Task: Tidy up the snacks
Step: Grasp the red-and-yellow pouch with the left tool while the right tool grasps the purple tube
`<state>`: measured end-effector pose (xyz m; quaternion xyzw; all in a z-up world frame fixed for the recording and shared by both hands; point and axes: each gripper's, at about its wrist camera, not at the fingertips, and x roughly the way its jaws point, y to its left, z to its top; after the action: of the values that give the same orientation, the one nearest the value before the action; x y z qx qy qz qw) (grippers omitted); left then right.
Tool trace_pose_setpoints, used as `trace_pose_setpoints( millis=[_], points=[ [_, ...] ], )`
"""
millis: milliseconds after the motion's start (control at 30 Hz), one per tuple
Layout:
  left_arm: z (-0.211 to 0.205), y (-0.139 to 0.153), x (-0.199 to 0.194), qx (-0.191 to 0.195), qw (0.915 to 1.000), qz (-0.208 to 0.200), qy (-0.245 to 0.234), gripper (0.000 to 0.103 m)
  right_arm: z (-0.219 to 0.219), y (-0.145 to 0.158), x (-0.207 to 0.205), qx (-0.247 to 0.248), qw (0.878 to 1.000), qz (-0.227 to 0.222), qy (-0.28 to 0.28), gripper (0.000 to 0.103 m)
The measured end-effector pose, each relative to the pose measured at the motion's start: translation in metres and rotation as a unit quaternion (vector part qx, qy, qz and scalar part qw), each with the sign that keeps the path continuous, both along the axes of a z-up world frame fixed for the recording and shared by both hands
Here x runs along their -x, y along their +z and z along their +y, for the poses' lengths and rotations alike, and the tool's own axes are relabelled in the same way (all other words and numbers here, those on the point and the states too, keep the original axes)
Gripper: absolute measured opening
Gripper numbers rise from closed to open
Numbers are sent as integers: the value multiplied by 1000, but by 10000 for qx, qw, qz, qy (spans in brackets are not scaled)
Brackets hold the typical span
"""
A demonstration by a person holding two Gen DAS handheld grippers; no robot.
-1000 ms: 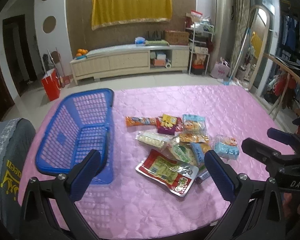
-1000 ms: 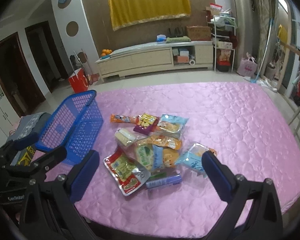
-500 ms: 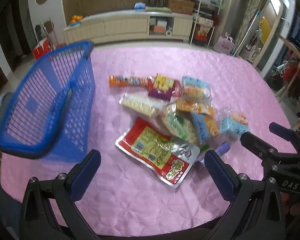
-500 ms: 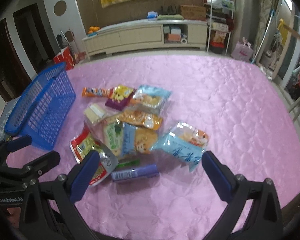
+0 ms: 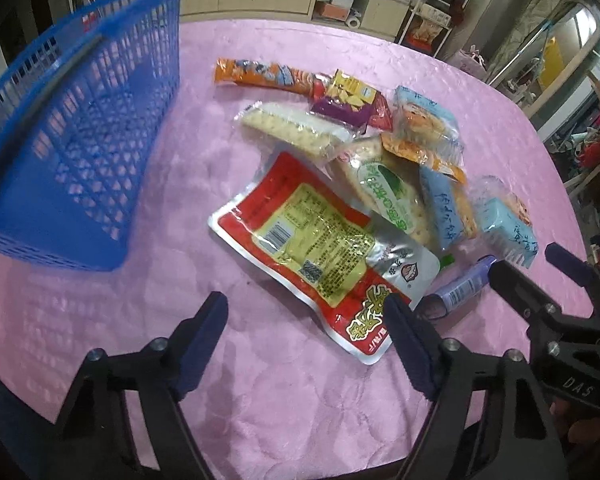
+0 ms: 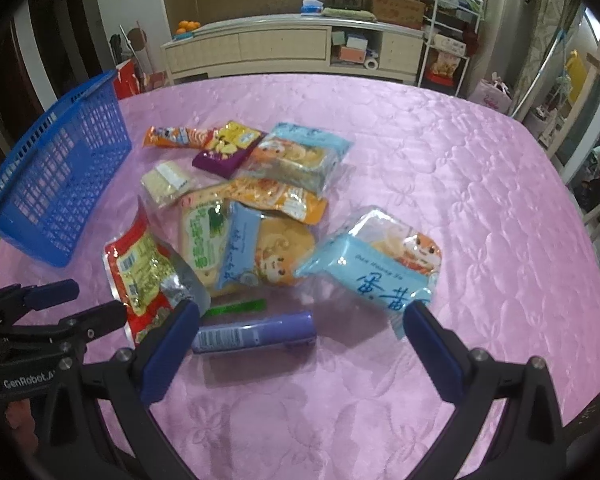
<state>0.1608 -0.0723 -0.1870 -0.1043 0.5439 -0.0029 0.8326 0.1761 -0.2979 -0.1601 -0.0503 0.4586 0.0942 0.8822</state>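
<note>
Both grippers have dropped closer to the snack pile since a second ago. Left gripper (image 5: pixel 306 322) hangs wide open, empty, over the near end of the red pouch (image 5: pixel 320 252); its right finger tip overlaps the pouch corner, contact unclear. Right gripper (image 6: pixel 300 326) also wide open, empty, straddling the purple tube (image 6: pixel 256 334), which lies flat on the pink worktop (image 6: pixel 460 184) beside a green stick (image 6: pixel 236 307). Light-blue pack (image 6: pixel 376 266) sits just right of the pile, near the right finger. Orange pack (image 6: pixel 278 196), green-label pack (image 6: pixel 202 236) and cracker pack (image 6: pixel 168 182) overlap mid-pile. Blue basket (image 6: pixel 56 184) stands at left, apart from the snacks.
</note>
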Motion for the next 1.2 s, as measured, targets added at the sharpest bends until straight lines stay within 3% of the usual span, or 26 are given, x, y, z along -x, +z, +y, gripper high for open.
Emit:
trace_pose_setpoints(
  millis=[133, 300, 400, 467, 533, 733, 933, 1200],
  points=[
    [0, -7, -7, -41, 10000, -29, 7, 77, -2, -6, -2, 7, 10000, 33, -20, 103],
    [0, -9, -13, 104, 9999, -2, -5, 70, -4, -9, -4, -15, 9999, 57, -83, 103],
    [-4, -13, -17, 19, 9999, -86, -93, 52, -6, -10, -4, -14, 9999, 68, -124, 103],
    [-5, -18, -22, -36, 9999, -72, -138, 49, -8, -10, -3, -14, 9999, 77, -148, 103],
    [-6, -17, -23, 40, 9996, -137, -261, 33, -10, -10, -1, -20, 9998, 94, -170, 103],
    [-6, -20, -26, 27, 9994, -94, -345, 10, -13, -8, 3, -36, 9997, 132, -196, 103],
    [-3, 2, -16, 56, 9981, -402, -464, 5, -15, -5, 9, -229, 9993, 235, -162, 103],
    [-1, 23, 3, -291, 9949, -637, -725, 2, -3, -5, 11, -399, 9981, 369, 301, 103]
  ],
)
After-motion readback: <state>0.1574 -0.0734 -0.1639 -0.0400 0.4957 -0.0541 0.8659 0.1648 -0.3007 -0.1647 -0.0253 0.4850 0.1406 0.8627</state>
